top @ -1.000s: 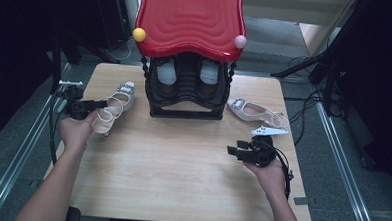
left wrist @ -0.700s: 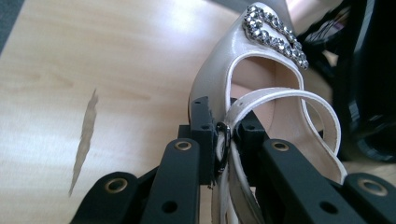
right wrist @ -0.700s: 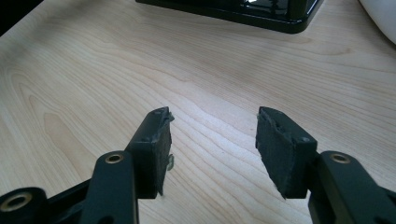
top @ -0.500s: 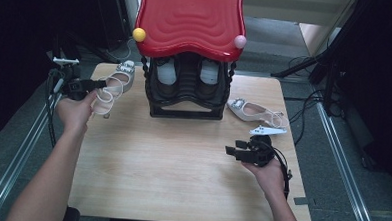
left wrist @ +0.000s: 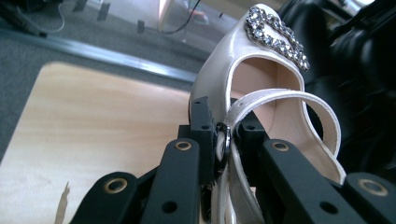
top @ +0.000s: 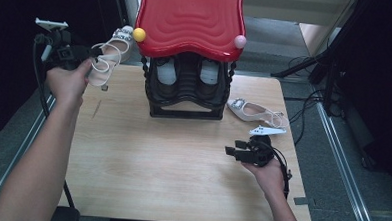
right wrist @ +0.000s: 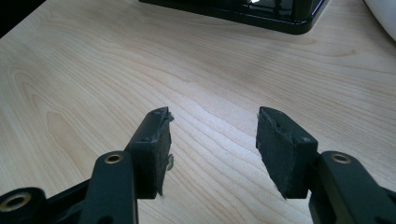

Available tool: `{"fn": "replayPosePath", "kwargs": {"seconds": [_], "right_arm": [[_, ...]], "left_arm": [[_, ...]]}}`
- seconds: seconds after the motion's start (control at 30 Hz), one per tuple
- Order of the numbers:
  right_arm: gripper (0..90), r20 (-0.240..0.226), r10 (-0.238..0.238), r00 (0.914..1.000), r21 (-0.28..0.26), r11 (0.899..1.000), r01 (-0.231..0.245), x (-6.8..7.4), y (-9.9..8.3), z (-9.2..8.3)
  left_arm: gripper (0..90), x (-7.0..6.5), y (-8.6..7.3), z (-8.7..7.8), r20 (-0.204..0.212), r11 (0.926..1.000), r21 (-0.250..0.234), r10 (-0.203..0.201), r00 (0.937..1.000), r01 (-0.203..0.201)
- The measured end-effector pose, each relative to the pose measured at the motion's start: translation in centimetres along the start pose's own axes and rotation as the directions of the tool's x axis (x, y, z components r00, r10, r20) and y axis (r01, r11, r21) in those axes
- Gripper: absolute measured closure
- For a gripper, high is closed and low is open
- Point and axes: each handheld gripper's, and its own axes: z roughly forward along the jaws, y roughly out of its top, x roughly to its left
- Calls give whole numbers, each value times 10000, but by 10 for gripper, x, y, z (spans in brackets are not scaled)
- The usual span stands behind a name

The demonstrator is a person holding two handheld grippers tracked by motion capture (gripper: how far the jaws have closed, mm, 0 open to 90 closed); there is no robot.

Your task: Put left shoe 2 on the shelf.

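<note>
White sandal (top: 109, 56), light wooden table (top: 171, 164), grey carpet, dark surroundings

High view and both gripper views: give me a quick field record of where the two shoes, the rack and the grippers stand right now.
held shoe: white slingback with a jewelled toe, off the table, up beside the rack's red top
grip point: left gripper shut on the strap at its buckle
second shoe: matching one lying on the table right of the rack
rack: black frame with red wavy top, at the table's far middle
right gripper: jaws open, nothing between them, low over bare wood
table: light wood
</note>
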Motion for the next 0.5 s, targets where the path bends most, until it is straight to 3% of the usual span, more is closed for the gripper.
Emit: {"fn": "replayPosePath", "kwargs": {"seconds": [0.3,0.5], "right_arm": [[461,-36,-24,10000,48,10000,24,0,0,1],[460,-15,-40,10000,56,10000,40,0,0,1]], "left_arm": [[823,-30,45,-22,253,9992,-390,118,9996,-108],[823,-54,69,-39,409,9958,-796,490,9980,-456]]}}
